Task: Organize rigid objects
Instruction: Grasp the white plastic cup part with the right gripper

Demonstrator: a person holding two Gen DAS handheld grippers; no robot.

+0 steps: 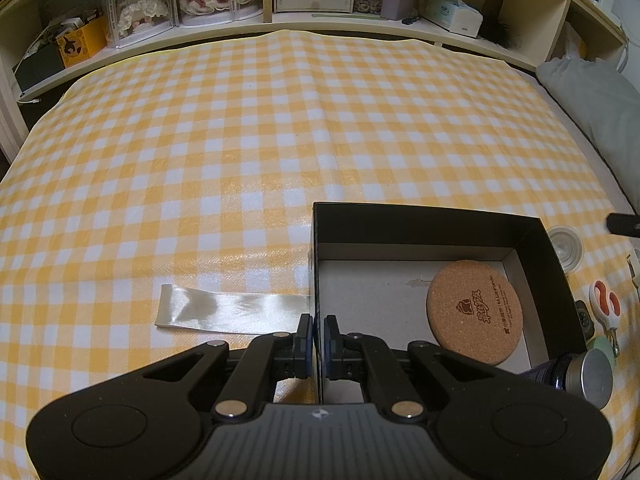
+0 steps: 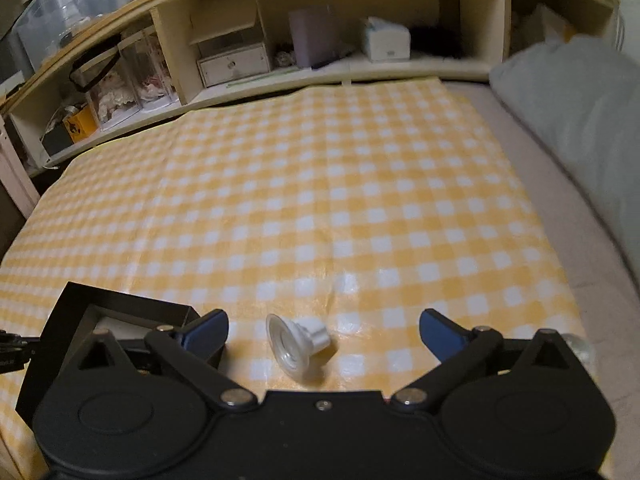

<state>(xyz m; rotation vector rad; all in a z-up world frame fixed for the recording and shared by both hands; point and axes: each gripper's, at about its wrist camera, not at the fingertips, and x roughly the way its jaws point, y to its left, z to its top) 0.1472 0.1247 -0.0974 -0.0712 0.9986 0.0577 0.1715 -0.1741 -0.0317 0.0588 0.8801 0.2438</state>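
A black open box (image 1: 424,220) stands on the yellow checked cloth and holds a round cork coaster (image 1: 474,314). My left gripper (image 1: 318,334) is shut on the box's left wall, one pad outside and one inside. A pale ribbon (image 1: 232,310) lies flat to the left of that wall. In the right wrist view a clear-and-white plastic cup-shaped piece (image 2: 298,346) lies on its side on the cloth. My right gripper (image 2: 323,320) stands wide open around it, with neither pad touching it. The box corner (image 2: 120,308) is by its left finger.
Right of the box lie the plastic piece (image 1: 564,246), orange-handled scissors (image 1: 606,306) and a dark bottle with a silver cap (image 1: 588,374). A shelf unit (image 1: 312,20) with dolls and boxes runs along the far edge. A grey pillow (image 2: 580,128) lies on the right.
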